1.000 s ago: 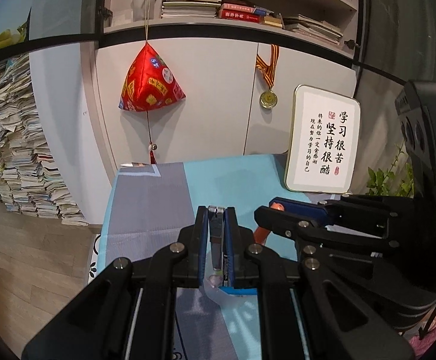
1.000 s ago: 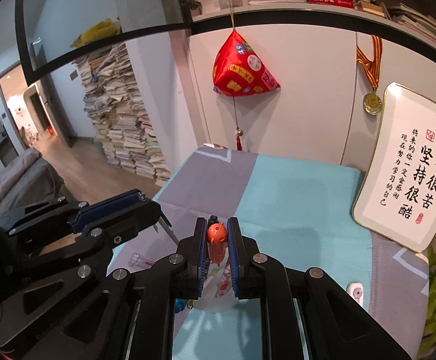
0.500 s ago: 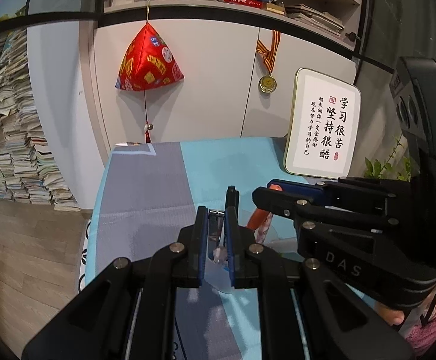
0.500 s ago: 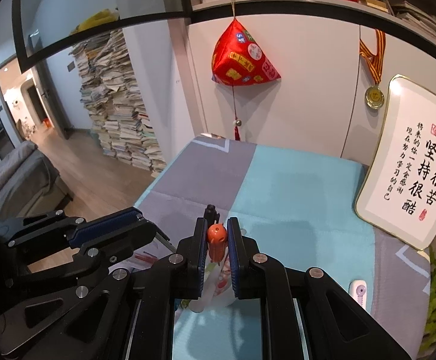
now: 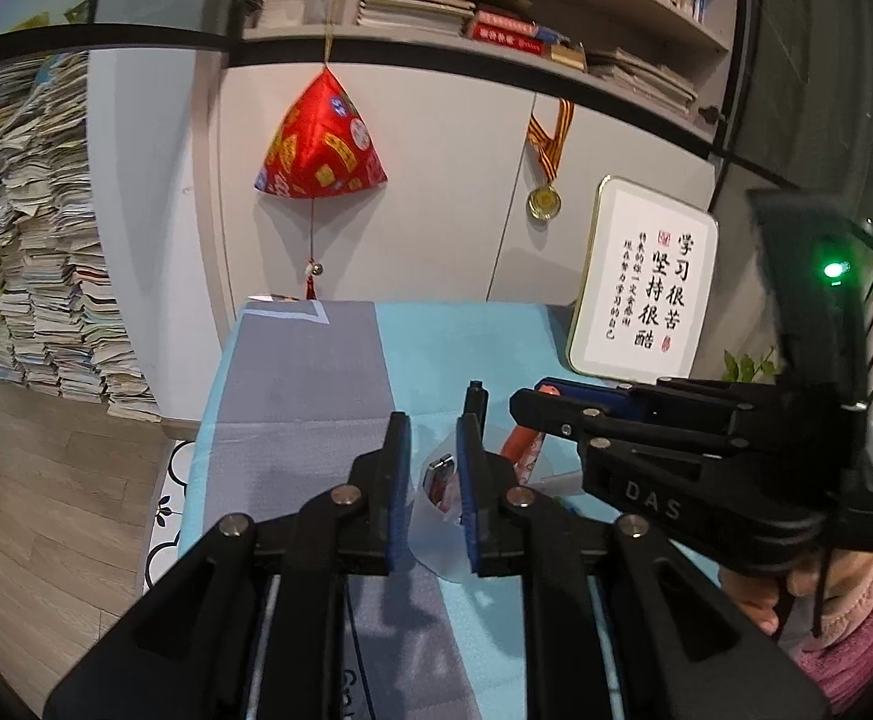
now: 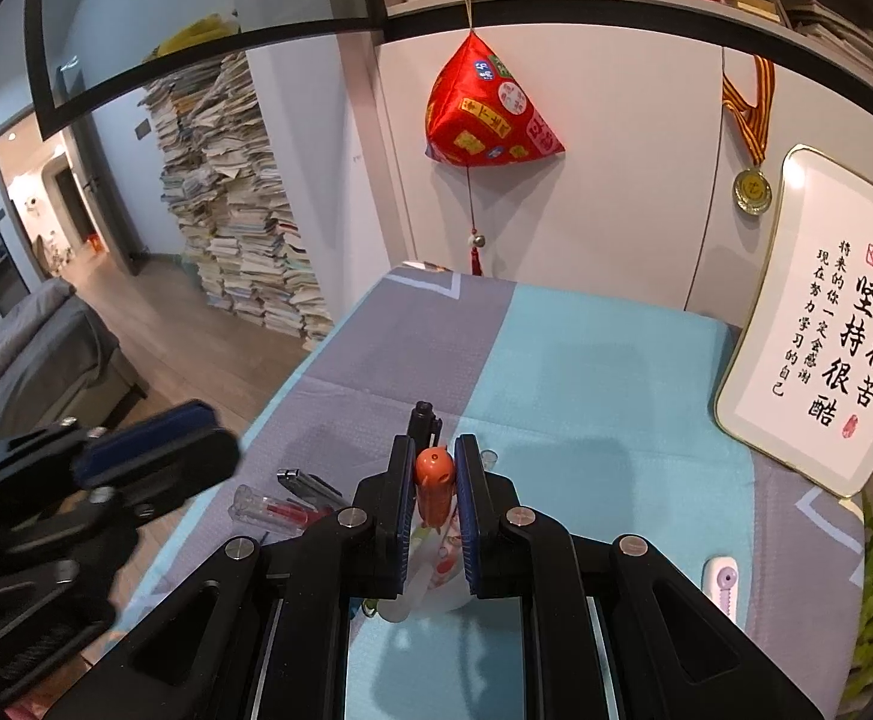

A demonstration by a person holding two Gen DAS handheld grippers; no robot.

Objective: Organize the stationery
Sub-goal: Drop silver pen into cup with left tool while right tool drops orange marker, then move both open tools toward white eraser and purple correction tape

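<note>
Since the earlier frame, the jaws of the left gripper [image 5: 430,438] have just been opening, and the dark pen that was clenched between them is no longer pressed. Now only the mouth of the transparent pouch [image 5: 436,534] and a silver pen clip [image 5: 439,471] inside it are seen between the released pads.

The right gripper [image 6: 431,462] is clenched on the orange pen [image 6: 434,480], and the pouch edge seems to be pinched together with it, so the pouch is held up above the table cloth [image 6: 586,372]. A black pen [image 6: 424,417] stands out of the pouch just behind the orange one.

To do this step well, the left jaws should be drawn straight back from the pouch, so that the thin plastic is not caught or dragged. The right grip should be kept steady meanwhile.

Left of the pouch, a clear pen with red inside [image 6: 274,510] and a pen with a metal clip [image 6: 307,483] lie on the cloth, probably next to be collected. Right of the pouch, well apart, lies a small white and purple item [image 6: 721,588].
</note>
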